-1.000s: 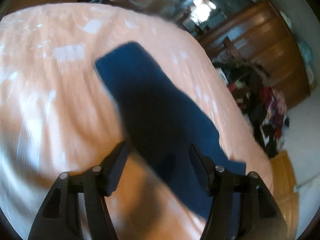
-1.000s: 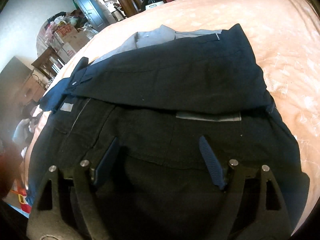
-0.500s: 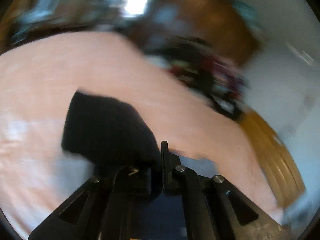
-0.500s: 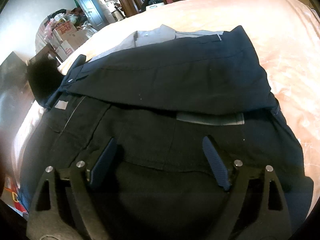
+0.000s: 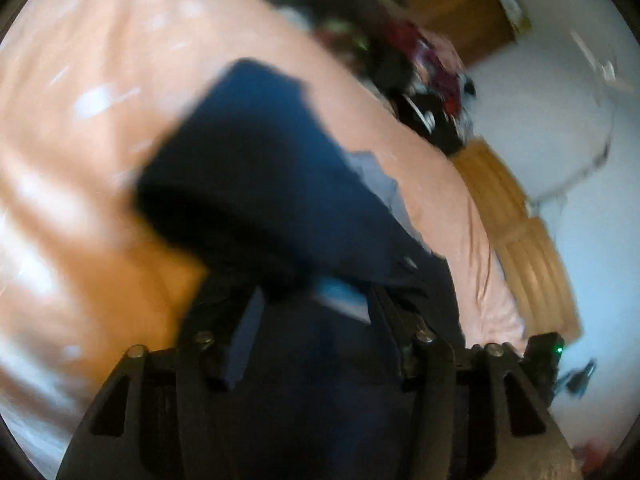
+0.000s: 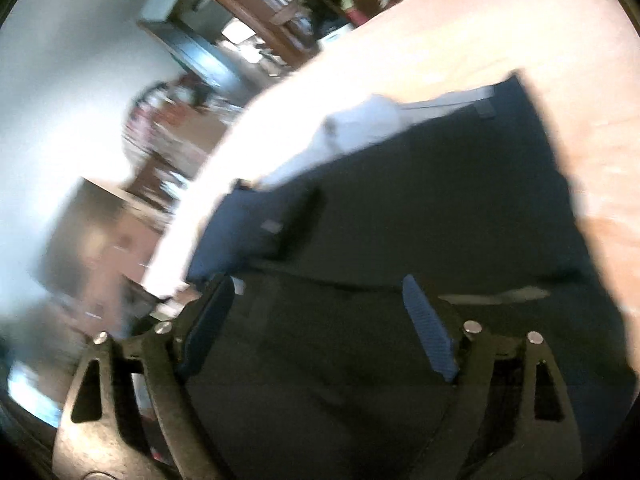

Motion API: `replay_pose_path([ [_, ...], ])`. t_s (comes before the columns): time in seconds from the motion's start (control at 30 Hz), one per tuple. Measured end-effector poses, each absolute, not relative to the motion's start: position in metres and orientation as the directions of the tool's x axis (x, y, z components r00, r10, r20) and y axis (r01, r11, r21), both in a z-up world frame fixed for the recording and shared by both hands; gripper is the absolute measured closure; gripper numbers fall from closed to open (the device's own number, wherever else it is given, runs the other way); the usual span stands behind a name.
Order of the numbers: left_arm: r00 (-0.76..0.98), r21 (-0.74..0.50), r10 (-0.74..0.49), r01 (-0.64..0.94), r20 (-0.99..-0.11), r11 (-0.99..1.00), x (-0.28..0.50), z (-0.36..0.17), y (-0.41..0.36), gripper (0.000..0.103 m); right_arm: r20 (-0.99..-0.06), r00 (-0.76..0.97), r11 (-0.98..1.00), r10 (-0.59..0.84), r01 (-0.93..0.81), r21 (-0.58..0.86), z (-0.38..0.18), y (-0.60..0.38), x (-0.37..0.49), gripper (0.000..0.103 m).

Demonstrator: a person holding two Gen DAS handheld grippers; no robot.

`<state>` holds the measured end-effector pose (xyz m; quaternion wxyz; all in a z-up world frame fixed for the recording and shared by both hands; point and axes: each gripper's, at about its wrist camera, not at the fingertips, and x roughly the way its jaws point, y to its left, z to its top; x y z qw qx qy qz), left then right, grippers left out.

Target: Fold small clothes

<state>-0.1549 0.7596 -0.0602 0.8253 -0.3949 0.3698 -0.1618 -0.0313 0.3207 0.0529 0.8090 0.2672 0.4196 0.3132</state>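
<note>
Dark trousers (image 6: 400, 220) are laid folded on a peach bedspread (image 5: 80, 80). Fingers of the left gripper (image 5: 316, 320) and the right gripper (image 6: 320, 320) are spread above the cloth. A clothes pile (image 5: 420, 80) and wooden cabinet (image 5: 440, 4) are noted beyond, blurred.

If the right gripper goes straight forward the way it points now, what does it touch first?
Most likely the dark folded shorts on the peach bedspread. The right gripper is open just over them, and the cloth fills the way ahead. Blur makes depth uncertain.
</note>
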Motion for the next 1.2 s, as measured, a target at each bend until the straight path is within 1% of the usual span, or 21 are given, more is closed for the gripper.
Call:
replay_pose_path([
  [0.03, 0.684, -0.792, -0.566, -0.028, -0.46, 0.61, -0.158, -0.065, 0.764, 0.059, -0.495, 0.427, 0.632, 0.757, -0.283, 0.721, 0.051, 0.329, -0.021, 0.027],
  [0.07, 0.692, -0.804, -0.566, -0.035, -0.447, 0.593, -0.157, -0.068, 0.767, 0.059, -0.47, 0.365, 0.576, 0.804, -0.281, 0.768, 0.044, 0.345, -0.001, 0.032],
  [0.1, 0.696, -0.797, -0.558, -0.034, -0.452, 0.603, -0.156, -0.068, 0.765, 0.059, -0.453, 0.32, 0.538, 0.832, -0.266, 0.8, 0.037, 0.356, 0.012, 0.035],
  [0.17, 0.694, -0.764, -0.537, -0.029, -0.479, 0.644, -0.154, -0.069, 0.759, 0.059, -0.439, 0.224, 0.484, 0.87, -0.216, 0.848, 0.015, 0.385, 0.041, 0.036],
  [0.2, 0.695, -0.76, -0.535, -0.025, -0.48, 0.65, -0.159, -0.069, 0.759, 0.059, -0.449, 0.196, 0.484, 0.872, -0.198, 0.853, 0.007, 0.394, 0.05, 0.036],
  [0.27, 0.698, -0.77, -0.542, -0.021, -0.468, 0.638, -0.16, -0.072, 0.761, 0.059, -0.506, 0.16, 0.528, 0.848, -0.16, 0.834, -0.007, 0.412, 0.065, 0.036],
  [0.3, 0.698, -0.773, -0.544, -0.02, -0.465, 0.634, -0.166, -0.075, 0.764, 0.059, -0.518, 0.144, 0.536, 0.843, -0.148, 0.831, -0.013, 0.419, 0.07, 0.037],
  [0.37, 0.7, -0.774, -0.545, -0.017, -0.461, 0.633, -0.163, -0.074, 0.759, 0.059, -0.512, 0.141, 0.53, 0.847, -0.156, 0.833, -0.014, 0.429, 0.073, 0.038],
  [0.43, 0.701, -0.776, -0.547, -0.014, -0.458, 0.631, -0.159, -0.072, 0.756, 0.059, -0.506, 0.137, 0.524, 0.852, -0.185, 0.831, -0.008, 0.438, 0.074, 0.044],
  [0.5, 0.702, -0.78, -0.551, -0.012, -0.452, 0.625, -0.158, -0.071, 0.759, 0.059, -0.516, 0.124, 0.531, 0.848, -0.211, 0.821, -0.005, 0.446, 0.073, 0.054],
  [0.57, 0.703, -0.782, -0.552, -0.01, -0.449, 0.623, -0.158, -0.071, 0.759, 0.059, -0.546, 0.108, 0.556, 0.831, -0.224, 0.801, -0.006, 0.455, 0.075, 0.057],
  [0.63, 0.703, -0.783, -0.553, -0.01, -0.448, 0.622, -0.157, -0.071, 0.757, 0.059, -0.578, 0.107, 0.585, 0.809, -0.234, 0.776, -0.009, 0.461, 0.078, 0.065],
  [0.67, 0.703, -0.783, -0.553, -0.009, -0.447, 0.622, -0.157, -0.071, 0.757, 0.059, -0.599, 0.116, 0.607, 0.792, -0.245, 0.756, -0.009, 0.462, 0.08, 0.081],
  [0.7, 0.703, -0.783, -0.553, -0.009, -0.447, 0.622, -0.157, -0.071, 0.759, 0.059, -0.611, 0.131, 0.622, 0.781, -0.259, 0.739, -0.006, 0.461, 0.08, 0.088],
  [0.83, 0.703, -0.782, -0.552, -0.009, -0.448, 0.623, -0.16, -0.072, 0.761, 0.059, -0.574, 0.223, 0.615, 0.788, -0.321, 0.72, 0.032, 0.437, 0.073, 0.088],
  [0.93, 0.703, -0.779, -0.55, -0.008, -0.45, 0.626, -0.161, -0.072, 0.761, 0.059, -0.558, 0.32, 0.641, 0.766, -0.306, 0.704, 0.055, 0.394, 0.073, 0.088],
  [1.03, 0.704, -0.779, -0.549, -0.009, -0.451, 0.627, -0.161, -0.072, 0.762, 0.059, -0.58, 0.386, 0.685, 0.718, -0.242, 0.687, 0.057, 0.343, 0.075, 0.088],
  [1.2, 0.702, -0.776, -0.547, -0.011, -0.455, 0.631, -0.16, -0.07, 0.761, 0.059, -0.607, 0.448, 0.726, 0.657, -0.159, 0.669, 0.049, 0.289, 0.07, 0.089],
])
